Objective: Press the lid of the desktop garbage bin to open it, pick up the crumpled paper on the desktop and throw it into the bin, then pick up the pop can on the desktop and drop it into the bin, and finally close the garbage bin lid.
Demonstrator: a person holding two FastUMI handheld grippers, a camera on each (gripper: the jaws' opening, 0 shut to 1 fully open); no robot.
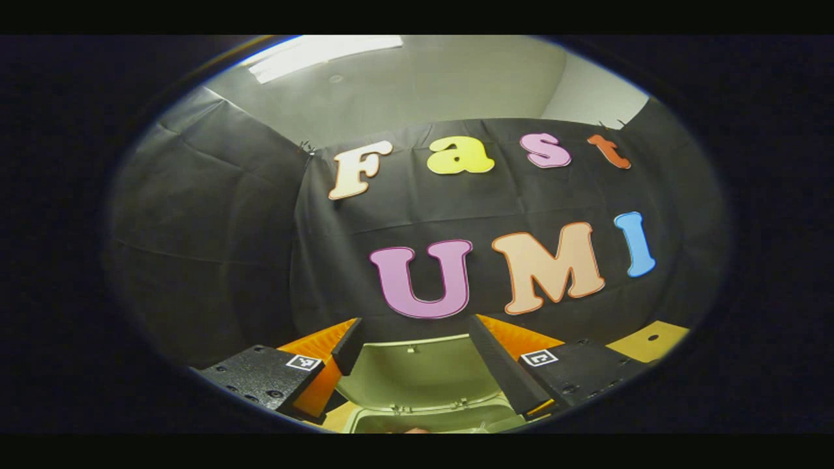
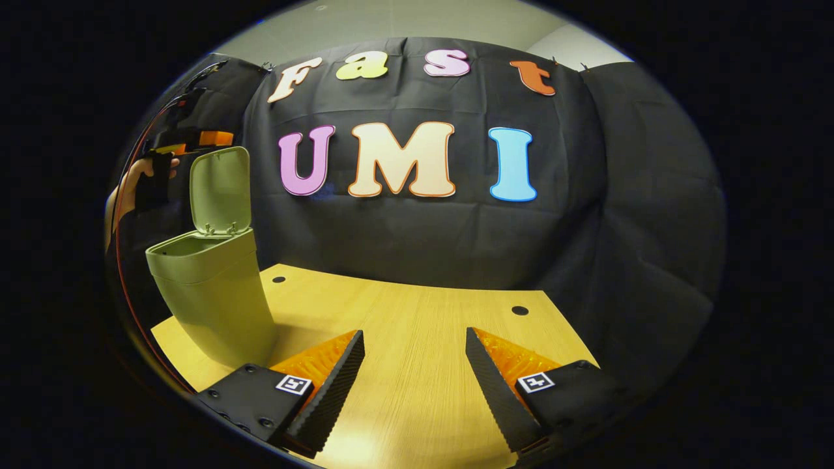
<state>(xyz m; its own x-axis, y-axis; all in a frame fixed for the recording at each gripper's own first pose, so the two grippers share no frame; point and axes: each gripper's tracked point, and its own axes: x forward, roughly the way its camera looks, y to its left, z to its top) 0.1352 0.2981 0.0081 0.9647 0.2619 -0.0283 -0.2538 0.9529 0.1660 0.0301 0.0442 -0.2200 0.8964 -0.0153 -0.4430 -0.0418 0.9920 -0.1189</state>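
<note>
The green garbage bin (image 2: 212, 293) stands at the left end of the wooden table (image 2: 404, 306), its lid (image 2: 220, 189) raised upright. In the left gripper view, my left gripper (image 1: 415, 322) hovers open just above the bin's mouth (image 1: 423, 420), and the raised lid (image 1: 417, 371) shows between its fingers, which hold nothing. The right gripper view shows that left gripper (image 2: 176, 140) in a hand (image 2: 133, 182), high beside the lid. My right gripper (image 2: 414, 333) is open low over the table's middle, to the right of the bin, with bare wood between its fingers.
Black cloth walls close the booth behind the table and on both sides. Two small round holes (image 2: 519, 310) (image 2: 279, 279) sit near the table's far edge. A corner of the table (image 1: 651, 340) appears at the right of the left gripper view.
</note>
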